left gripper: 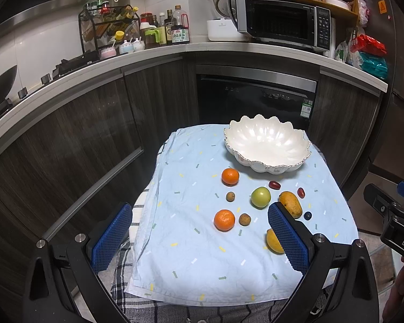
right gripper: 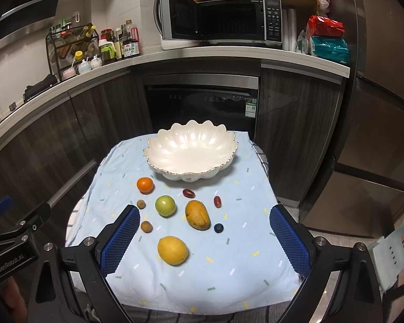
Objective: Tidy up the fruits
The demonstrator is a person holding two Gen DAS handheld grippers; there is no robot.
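Note:
A white scalloped bowl [left gripper: 266,145] [right gripper: 191,152] stands empty at the far end of a light blue cloth [left gripper: 202,255] [right gripper: 202,274]. In front of it lie two oranges [left gripper: 230,176] [left gripper: 224,220], a green apple [right gripper: 165,206], a mango [right gripper: 197,214], a yellow lemon [right gripper: 173,250], two red dates [right gripper: 188,193] [right gripper: 217,202], a blueberry [right gripper: 218,228] and two small brown longans [right gripper: 146,226] [right gripper: 141,203]. My left gripper [left gripper: 202,238] hovers open over the cloth's near left. My right gripper [right gripper: 204,238] hovers open above the lemon, holding nothing.
The small table sits before dark cabinets and a built-in dishwasher [right gripper: 202,107]. On the counter stand an open microwave [right gripper: 220,21], bottles [right gripper: 121,43] and a rack [left gripper: 107,32]. A plaid cloth [left gripper: 126,269] shows under the blue one. A pale chair [right gripper: 398,245] stands at right.

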